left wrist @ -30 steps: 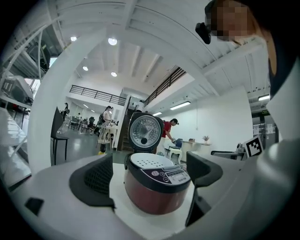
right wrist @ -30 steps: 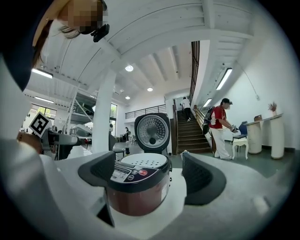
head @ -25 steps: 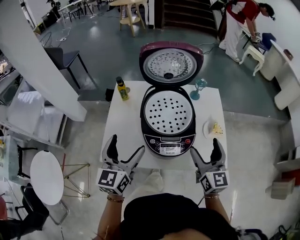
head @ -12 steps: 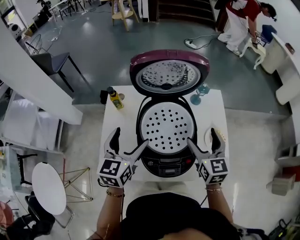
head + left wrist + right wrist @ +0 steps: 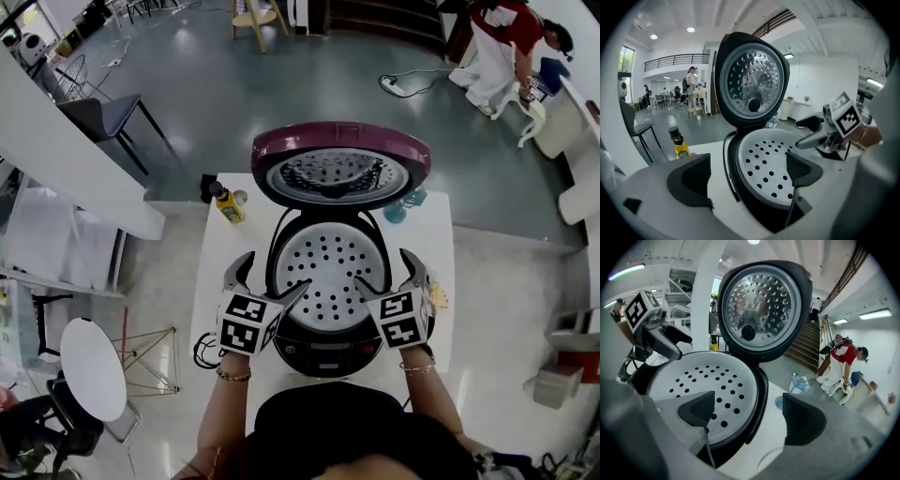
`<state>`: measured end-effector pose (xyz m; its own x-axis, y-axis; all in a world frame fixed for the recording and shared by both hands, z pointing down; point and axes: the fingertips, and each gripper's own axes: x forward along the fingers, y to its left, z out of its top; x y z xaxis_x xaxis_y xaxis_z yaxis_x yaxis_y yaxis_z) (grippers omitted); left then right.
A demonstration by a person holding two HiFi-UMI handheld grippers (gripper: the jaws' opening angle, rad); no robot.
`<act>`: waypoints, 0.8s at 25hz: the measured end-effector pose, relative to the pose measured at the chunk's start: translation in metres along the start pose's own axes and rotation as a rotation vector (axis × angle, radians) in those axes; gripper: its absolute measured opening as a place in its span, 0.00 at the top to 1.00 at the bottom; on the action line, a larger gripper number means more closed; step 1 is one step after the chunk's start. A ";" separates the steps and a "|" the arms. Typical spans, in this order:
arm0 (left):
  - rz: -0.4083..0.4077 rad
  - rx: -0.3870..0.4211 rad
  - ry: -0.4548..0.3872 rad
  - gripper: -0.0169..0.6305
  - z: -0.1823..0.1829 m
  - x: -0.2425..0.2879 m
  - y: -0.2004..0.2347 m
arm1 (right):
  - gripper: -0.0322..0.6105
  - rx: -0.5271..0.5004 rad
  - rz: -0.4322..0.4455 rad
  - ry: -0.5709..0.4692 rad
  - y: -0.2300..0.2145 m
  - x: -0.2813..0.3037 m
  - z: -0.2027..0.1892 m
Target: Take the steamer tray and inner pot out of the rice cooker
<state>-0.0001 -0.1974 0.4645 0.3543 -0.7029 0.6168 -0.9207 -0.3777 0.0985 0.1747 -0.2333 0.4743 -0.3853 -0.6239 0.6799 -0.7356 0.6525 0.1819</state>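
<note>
The rice cooker (image 5: 328,333) stands in the middle of the head view on a white counter (image 5: 214,272), its maroon lid (image 5: 339,164) swung up and open toward the top of the frame. The perforated white steamer tray (image 5: 330,267) sits inside the cooker's mouth, level with the rim. The left hand-held gripper (image 5: 275,272) hangs at the tray's left edge with its jaws spread wide and nothing between them but the cooker's rim: in the left gripper view (image 5: 745,176) one jaw is over the bare counter, the other over the tray. The right hand-held gripper (image 5: 386,269) mirrors it at the tray's right edge, also wide open and empty, straddling the rim in the right gripper view (image 5: 750,416). A yellow bottle (image 5: 225,202) stands at the counter's upper left corner, and a blue glass (image 5: 398,208) shows just right of the lid.
</note>
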 end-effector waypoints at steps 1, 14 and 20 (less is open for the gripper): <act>0.005 -0.002 0.018 0.22 -0.001 0.005 0.002 | 0.25 -0.020 0.004 0.020 0.000 0.006 0.000; 0.141 0.229 0.310 0.22 -0.028 0.047 0.024 | 0.25 -0.178 0.040 0.133 0.006 0.044 -0.006; 0.101 0.148 0.319 0.22 -0.029 0.050 0.028 | 0.43 -0.105 0.056 0.141 -0.017 0.041 -0.013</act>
<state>-0.0133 -0.2255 0.5208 0.1725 -0.5265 0.8325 -0.9063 -0.4158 -0.0752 0.1779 -0.2646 0.5083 -0.3364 -0.5237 0.7827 -0.6499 0.7306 0.2094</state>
